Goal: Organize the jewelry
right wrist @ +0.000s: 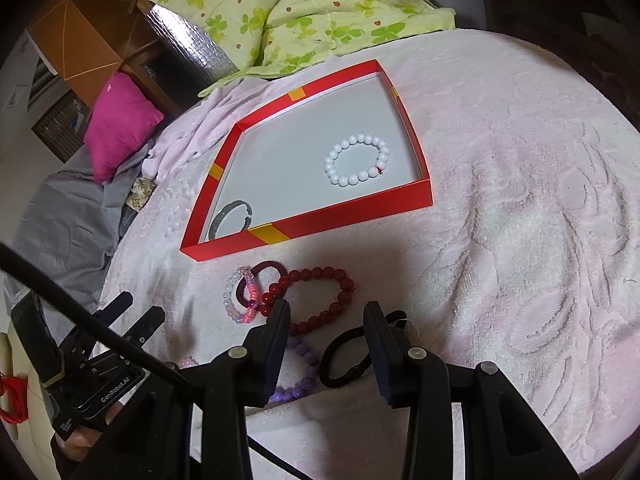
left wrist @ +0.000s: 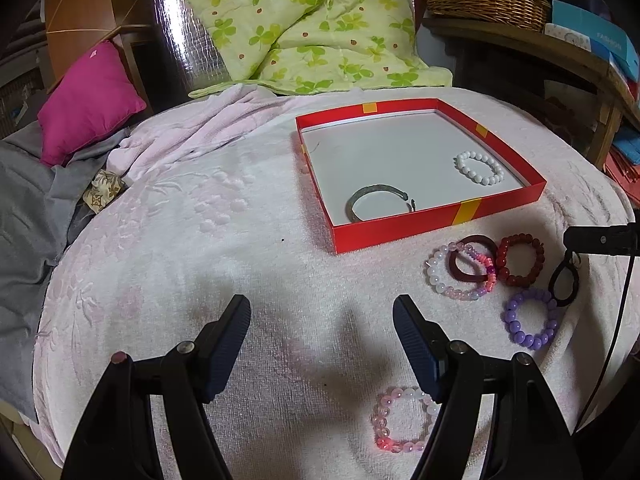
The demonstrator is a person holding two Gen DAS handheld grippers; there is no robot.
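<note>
right gripper [right wrist: 326, 322] hangs low over the loose pile, jaws wide apart, nothing between them. dead ahead of its tips lies the red beads [right wrist: 320, 300], with one loop touching the left finger's tip. just under the gap, the purple beads [right wrist: 302, 368] and the black band [right wrist: 352, 356], which runs up against the right finger. my read: it is lined up to take one of these three, which one i cannot tell.

left gripper [left wrist: 322, 322] is also spread wide and holds nothing, hovering over bare towel [left wrist: 200, 240]. a pink bracelet [left wrist: 400, 420] sits just below its right finger, partly hidden by it. off to its right, the tangle: clear beads [left wrist: 444, 280], a dark red band [left wrist: 470, 258] and a pink string crossing them, all overlapping, so lifting one may drag another.

ahead of both grippers, the box [left wrist: 420, 224]: shallow, red walls, white floor. already inside, well apart, the white beads [right wrist: 357, 159] toward the far right corner and the bangle [left wrist: 378, 202] leaning near the front wall. spread out like that, each piece stays separate, likely the point of the sorting.

judging by the count, two are in and about seven wait on the towel. the soft pile could snag a finger on a low scoop.
</note>
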